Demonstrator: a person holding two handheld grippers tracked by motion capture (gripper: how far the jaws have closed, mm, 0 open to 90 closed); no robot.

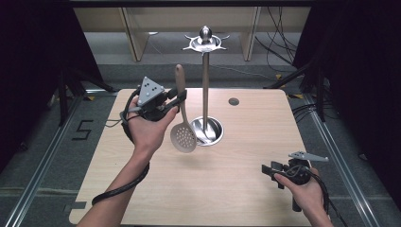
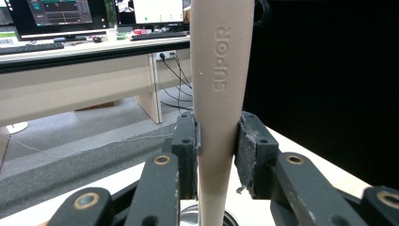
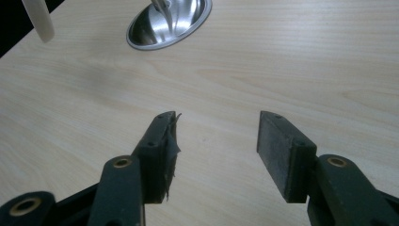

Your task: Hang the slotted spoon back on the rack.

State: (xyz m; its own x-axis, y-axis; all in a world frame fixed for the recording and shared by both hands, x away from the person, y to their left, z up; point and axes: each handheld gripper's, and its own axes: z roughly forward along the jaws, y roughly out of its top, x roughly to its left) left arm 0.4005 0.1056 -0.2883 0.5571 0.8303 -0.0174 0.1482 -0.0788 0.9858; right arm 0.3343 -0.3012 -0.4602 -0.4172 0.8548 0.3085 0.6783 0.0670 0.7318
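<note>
**Skimmer lifted beside the utensil stand**

Skimmer (image 1: pixel 182 127) hangs upright, handle clamped in left gripper (image 1: pixel 176 100), just beside the stand (image 1: pixel 205 85). Hanging on a hook apparently remains. Right gripper (image 1: pixel 270 171) rests released, low over the worktop (image 1: pixel 246 142).

Left tool (image 2: pixel 217 155) clamped on a beige utensil handle (image 2: pixel 220 94), seen along its 2 black jaws.

The handle stands upright between the jaws, both pads pressed against its narrow lower part; above them it widens and bears the embossed word SUPOR, reading upward. The right pad (image 2: pixel 251 157) is frayed at its lower edge. Below the jaws, part of a shiny metal rim (image 2: pixel 188 217) shows on the pale wooden worktop (image 2: pixel 324 165). Behind, at left, a long light desk (image 2: pixel 80 70) carries monitors (image 2: pixel 61 12) and keyboards; cables (image 2: pixel 176 77) hang beneath it to the grey floor. A black backdrop (image 2: pixel 329 70) fills the right.
</note>
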